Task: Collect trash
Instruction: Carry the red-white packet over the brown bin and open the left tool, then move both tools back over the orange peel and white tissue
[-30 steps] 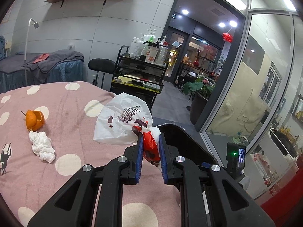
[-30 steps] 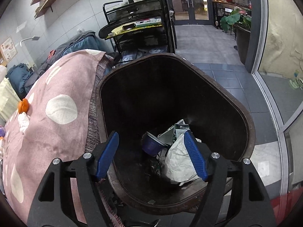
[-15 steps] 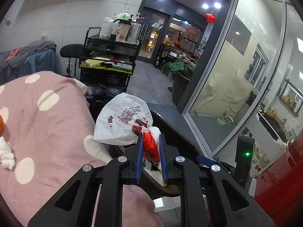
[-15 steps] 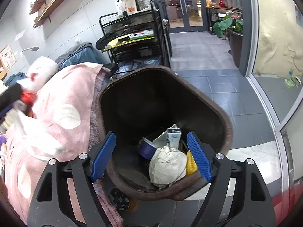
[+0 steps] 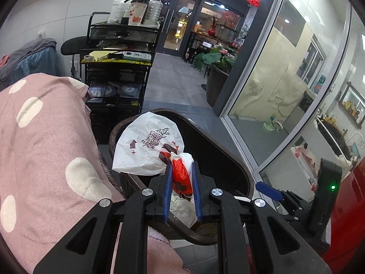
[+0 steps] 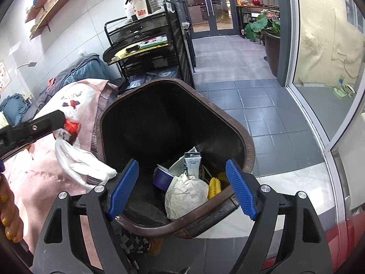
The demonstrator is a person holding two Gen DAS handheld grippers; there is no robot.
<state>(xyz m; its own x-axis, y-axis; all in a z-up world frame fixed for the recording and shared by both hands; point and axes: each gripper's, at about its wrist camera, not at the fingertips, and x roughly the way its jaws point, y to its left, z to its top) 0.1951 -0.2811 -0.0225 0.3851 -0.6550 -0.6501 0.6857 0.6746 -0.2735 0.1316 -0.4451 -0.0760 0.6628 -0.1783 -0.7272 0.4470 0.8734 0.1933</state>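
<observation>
My left gripper (image 5: 181, 183) is pinched on the red, knotted neck of the white plastic bag (image 5: 146, 150), and its own fingers hide most of that knot. The bag's maroon print shows arrows and a patterned emblem, but I cannot read any word on it. From the right wrist view the bag (image 6: 75, 159) is partly covered by the left gripper's black arm, and its loose tail droops against the rim of the brown trash bin (image 6: 247, 146).

My right gripper (image 6: 181, 186) is spread wide with nothing between its blue pads, framing the bin's near rim. Inside lie a crumpled white paper wad (image 6: 187, 195), a small carton (image 6: 192, 163) whose printing is too small to read, a blue cup (image 6: 162, 175) and something yellow and ridged (image 6: 214, 186), half hidden.

A cup on the black trolley (image 5: 118, 52) carries red lettering I cannot make out.

Compared with half a second ago, the bag has moved off the pink dotted blanket (image 5: 45, 141) and now hangs over the bin's opening.
</observation>
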